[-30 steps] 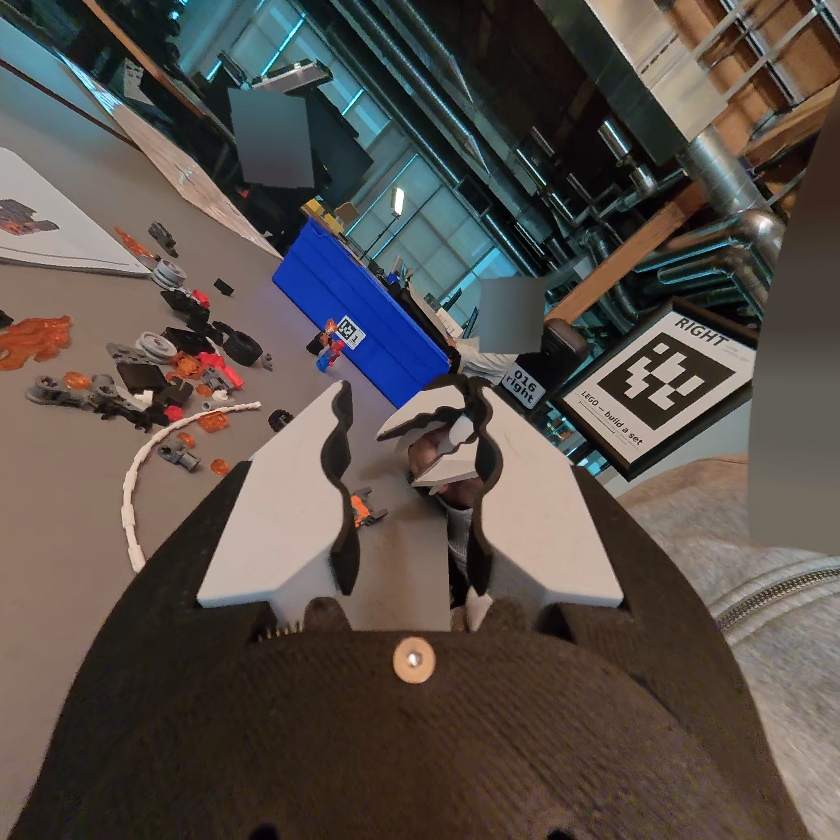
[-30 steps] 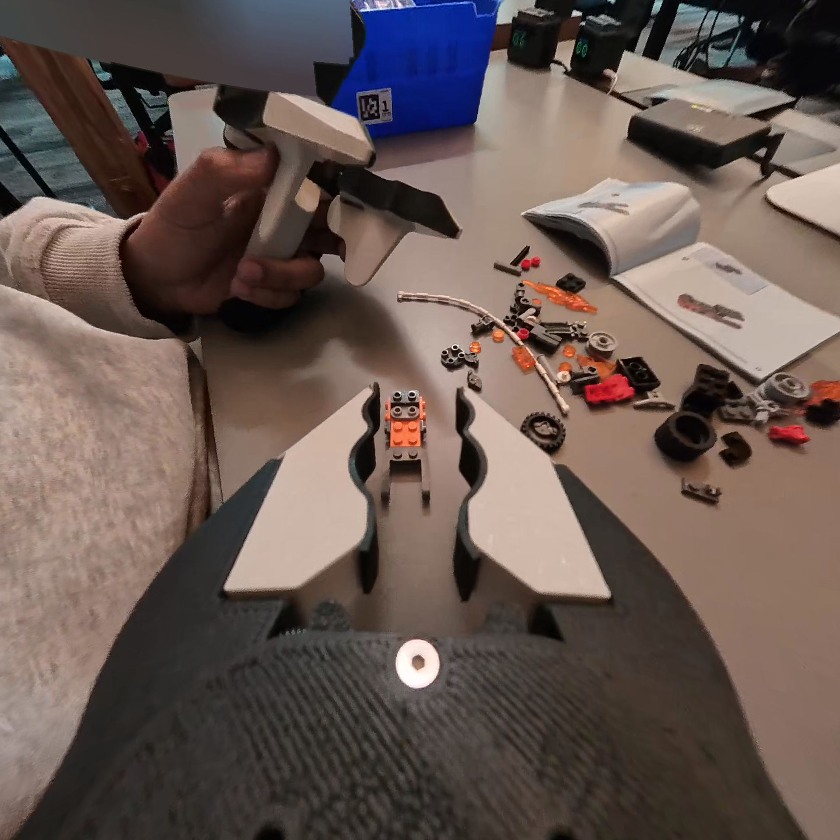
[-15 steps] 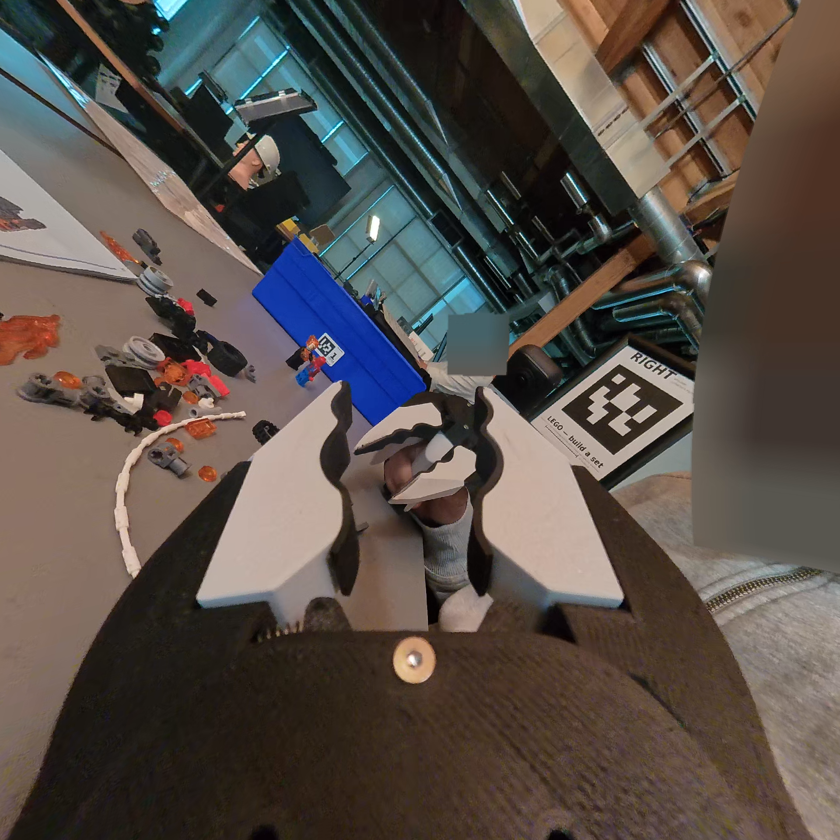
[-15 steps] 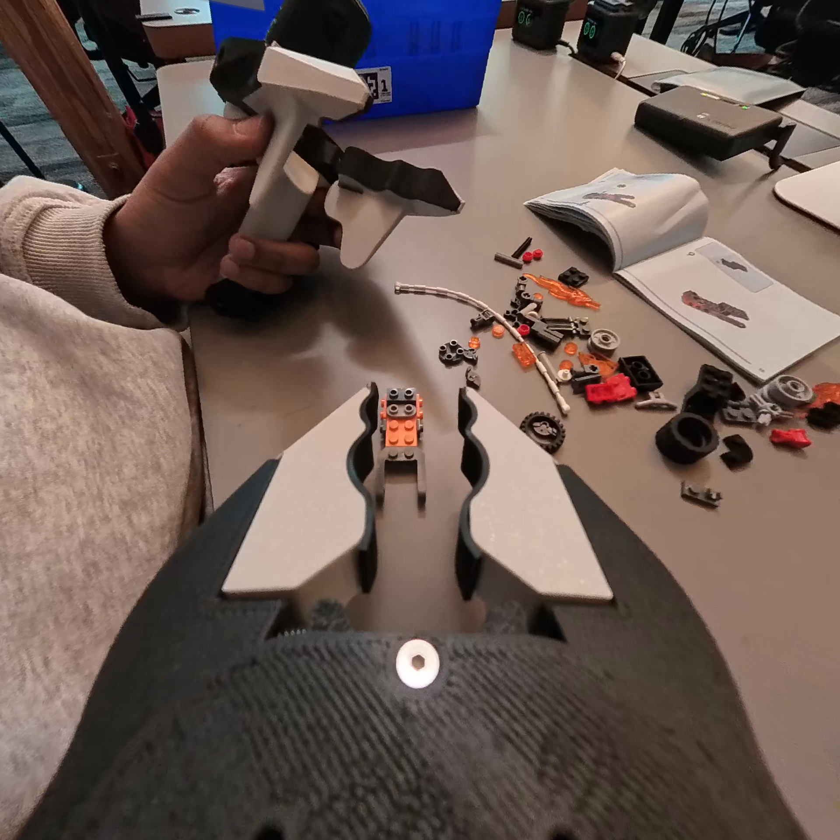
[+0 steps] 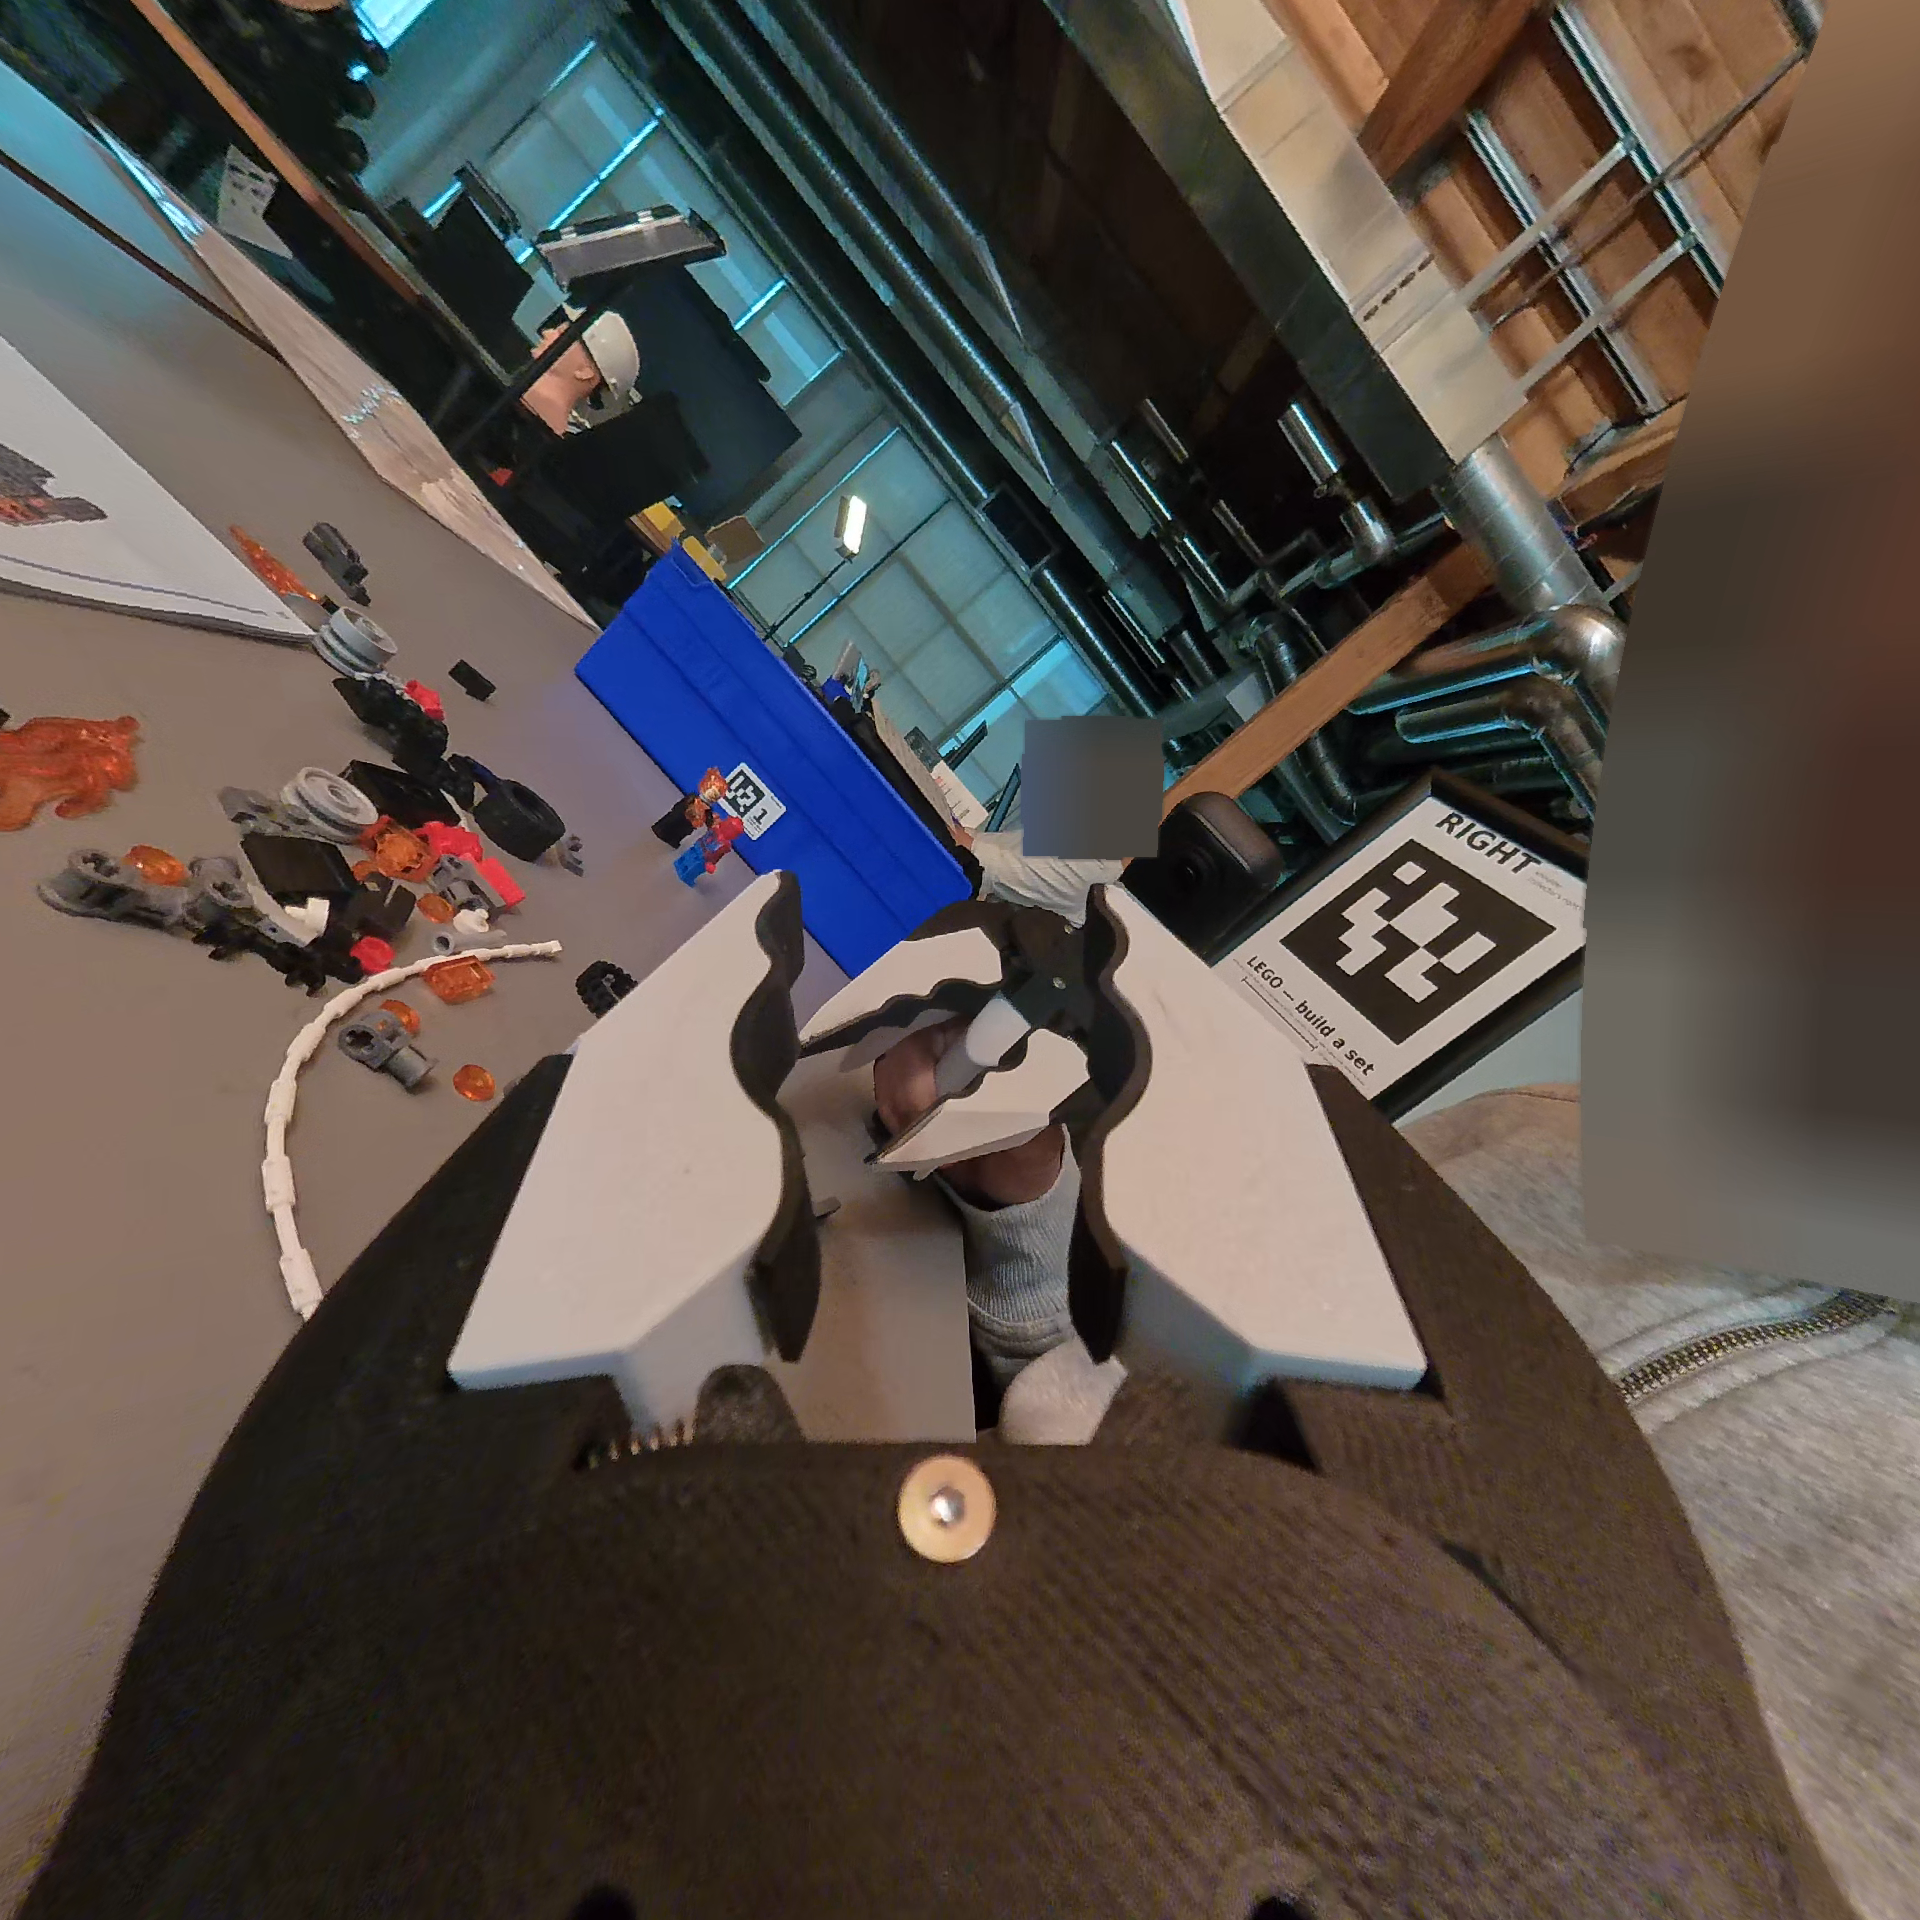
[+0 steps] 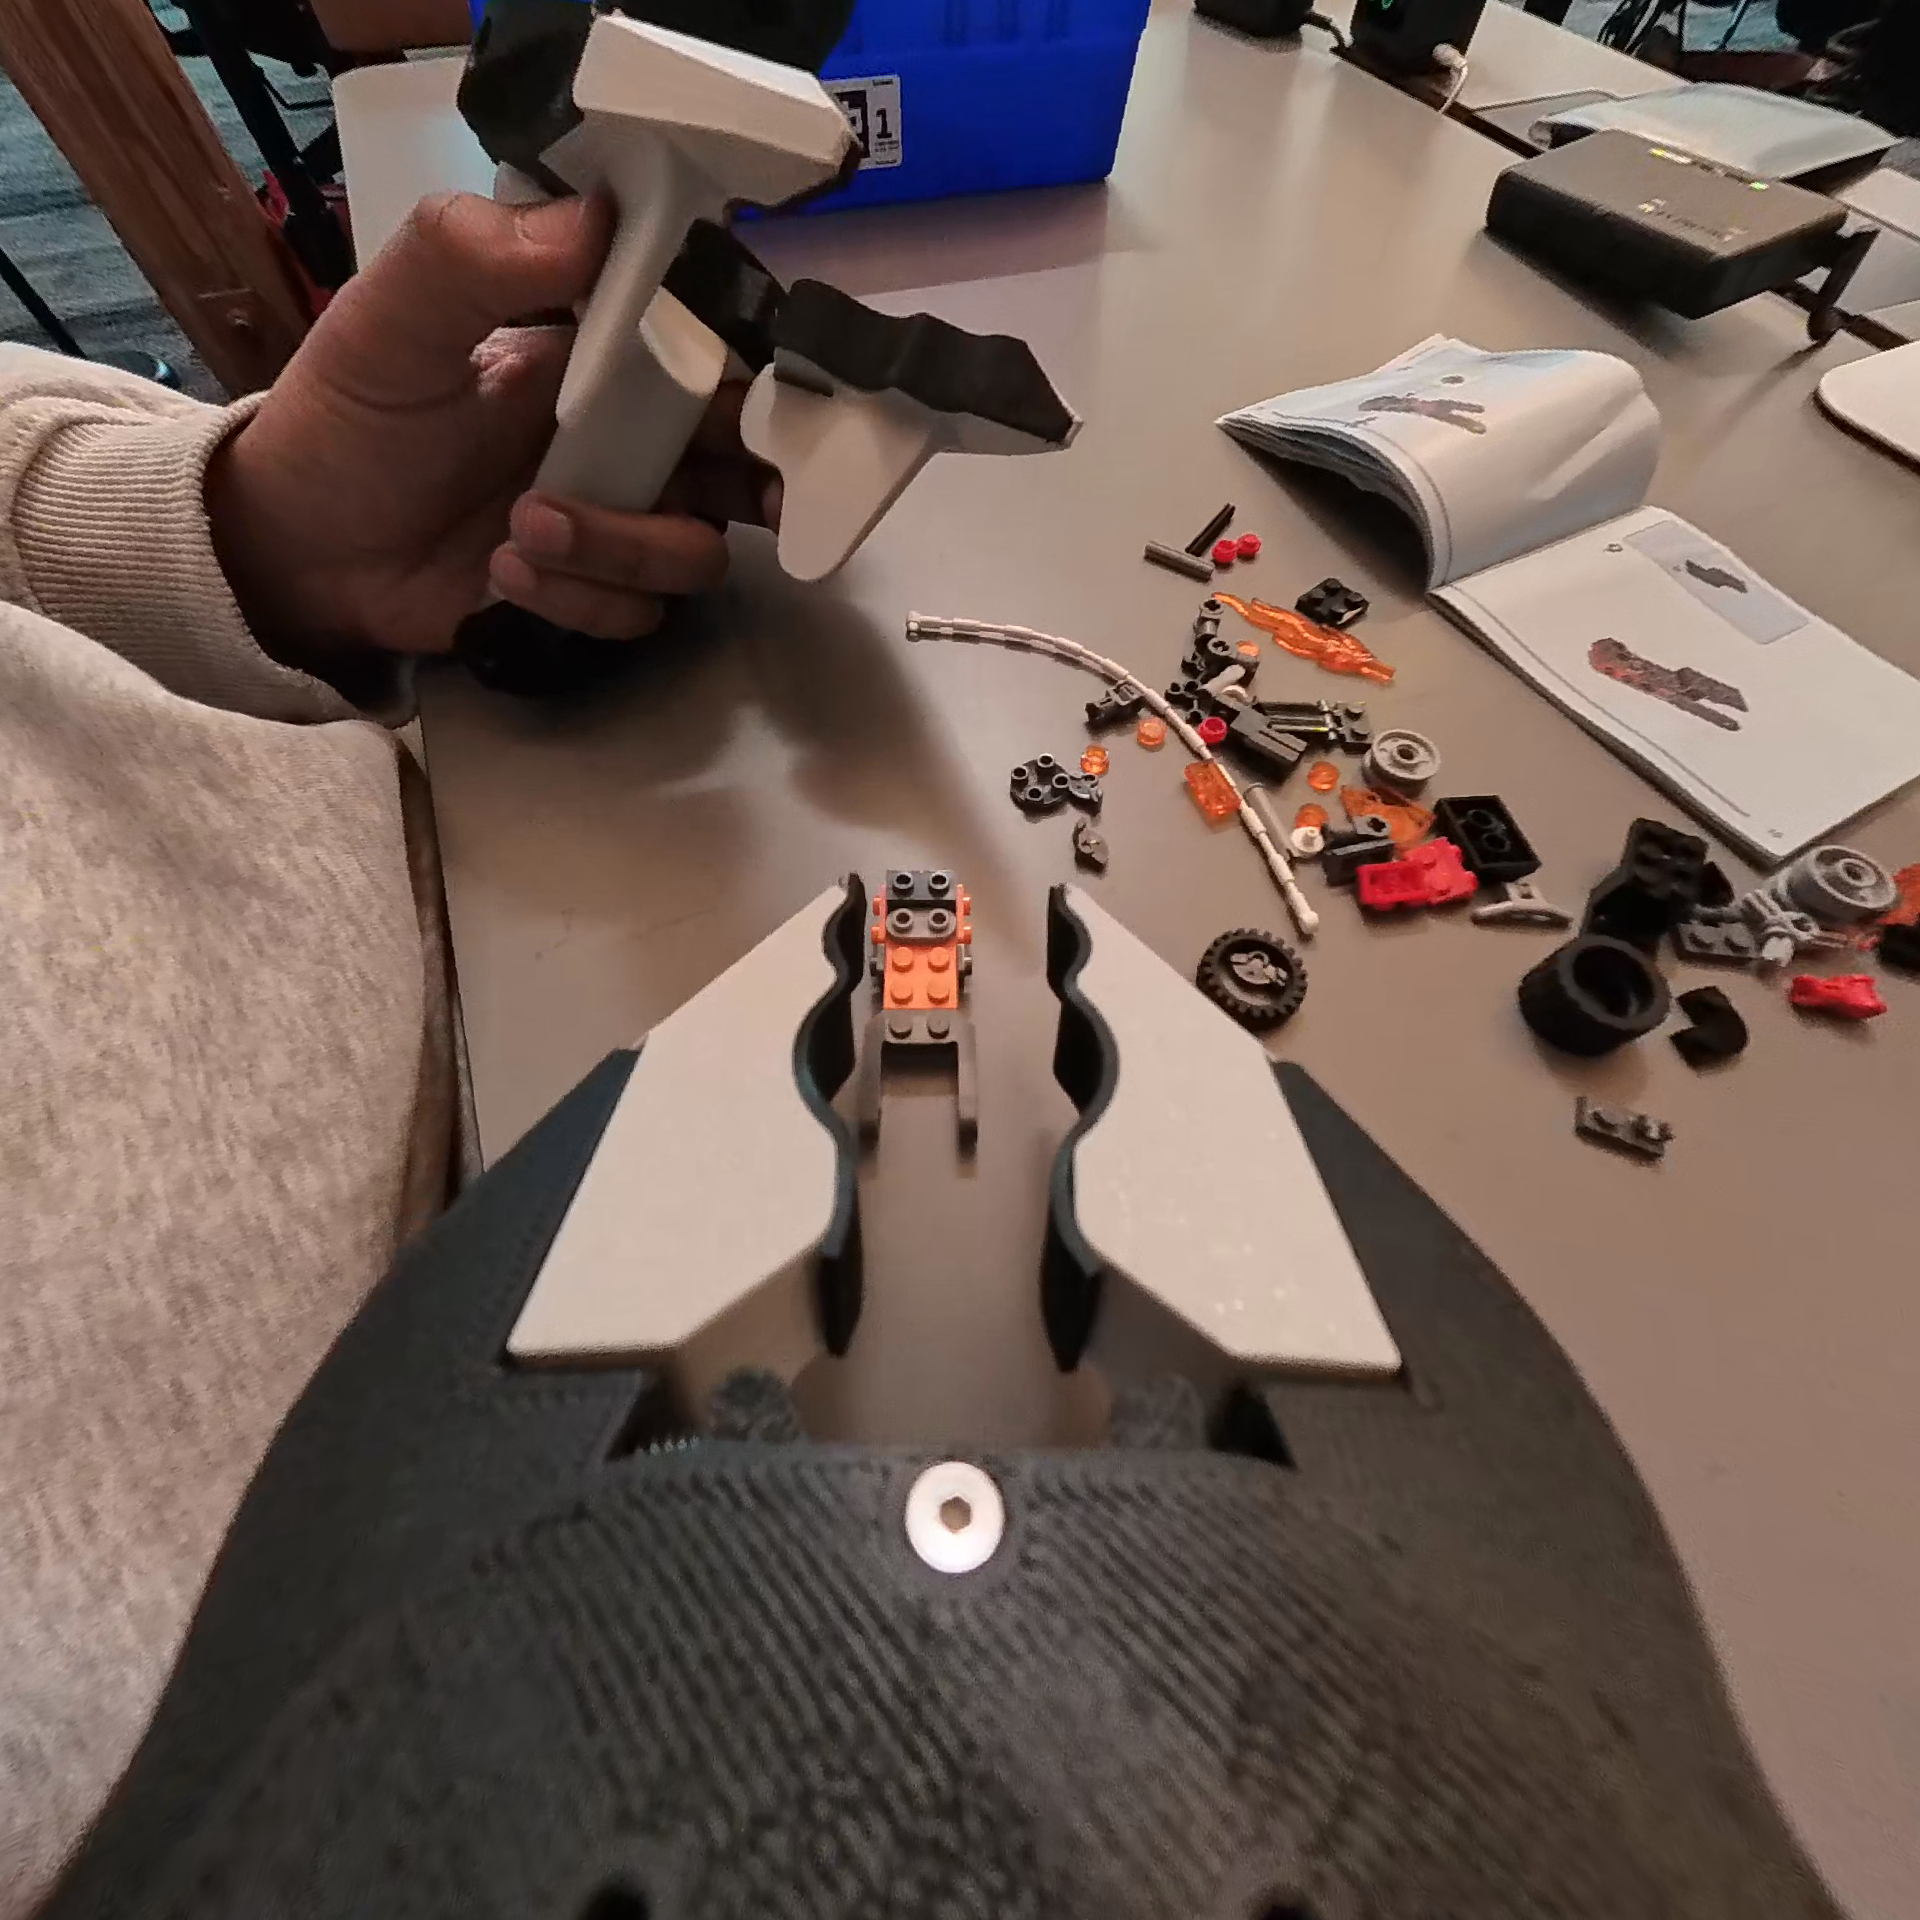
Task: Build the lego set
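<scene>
A small orange and dark grey lego assembly (image 6: 920, 977) lies on the grey table (image 6: 1351, 1299), its two grey prongs pointing toward me. My right gripper (image 6: 953, 899) is open, with a finger on each side of the assembly. The assembly sits close to the left finger and apart from the right one. My left gripper (image 5: 940, 904) is open and empty. A hand holds it up in the air at the table's near left corner, where it also shows in the right wrist view (image 6: 935, 488). Through its fingers I see the right gripper (image 5: 966, 1049).
Loose lego pieces (image 6: 1351, 790) lie scattered to the right, with a white flexible hose (image 6: 1195, 748), a small tyre (image 6: 1252, 971) and a larger tyre (image 6: 1590, 997). An open instruction booklet (image 6: 1662, 665) lies beyond. A blue bin (image 5: 769, 769) with a minifigure (image 5: 707, 831) stands at the far edge. The left gripper's tips are roughly 9 cm from the right gripper's.
The left gripper has risen a little, still open. The right gripper has shifted slightly, so the assembly now sits nearer its left finger.
</scene>
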`<state>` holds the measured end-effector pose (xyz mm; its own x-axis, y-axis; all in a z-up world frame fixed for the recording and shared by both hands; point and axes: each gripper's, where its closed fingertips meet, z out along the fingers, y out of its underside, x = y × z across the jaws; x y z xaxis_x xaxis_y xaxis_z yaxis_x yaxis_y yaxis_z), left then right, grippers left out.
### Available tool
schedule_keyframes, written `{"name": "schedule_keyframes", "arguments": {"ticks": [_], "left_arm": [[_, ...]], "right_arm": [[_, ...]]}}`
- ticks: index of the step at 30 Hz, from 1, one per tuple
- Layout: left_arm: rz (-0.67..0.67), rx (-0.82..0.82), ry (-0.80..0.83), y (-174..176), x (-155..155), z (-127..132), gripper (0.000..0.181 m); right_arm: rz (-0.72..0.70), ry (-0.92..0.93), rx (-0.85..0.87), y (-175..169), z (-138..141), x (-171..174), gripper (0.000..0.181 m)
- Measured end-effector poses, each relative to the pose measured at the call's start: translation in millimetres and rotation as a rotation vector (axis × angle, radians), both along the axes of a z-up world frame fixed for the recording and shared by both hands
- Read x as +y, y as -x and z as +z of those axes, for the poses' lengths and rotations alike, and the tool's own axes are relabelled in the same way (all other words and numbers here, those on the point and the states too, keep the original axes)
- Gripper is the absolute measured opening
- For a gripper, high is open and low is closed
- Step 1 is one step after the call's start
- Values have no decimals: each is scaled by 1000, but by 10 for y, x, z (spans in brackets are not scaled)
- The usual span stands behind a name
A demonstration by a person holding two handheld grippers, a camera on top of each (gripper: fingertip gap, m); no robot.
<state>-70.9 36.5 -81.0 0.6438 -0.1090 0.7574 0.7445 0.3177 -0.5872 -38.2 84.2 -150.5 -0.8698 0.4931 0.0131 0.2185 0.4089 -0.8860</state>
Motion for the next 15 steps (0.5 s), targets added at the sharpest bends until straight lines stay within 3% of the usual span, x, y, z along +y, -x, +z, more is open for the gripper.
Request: {"name": "schedule_keyframes", "arguments": {"ticks": [15], "left_arm": [[-2,-8,-5,9,-3,-2,52]], "right_arm": [[7,-13,-7,-15,-18,-4,34]]}}
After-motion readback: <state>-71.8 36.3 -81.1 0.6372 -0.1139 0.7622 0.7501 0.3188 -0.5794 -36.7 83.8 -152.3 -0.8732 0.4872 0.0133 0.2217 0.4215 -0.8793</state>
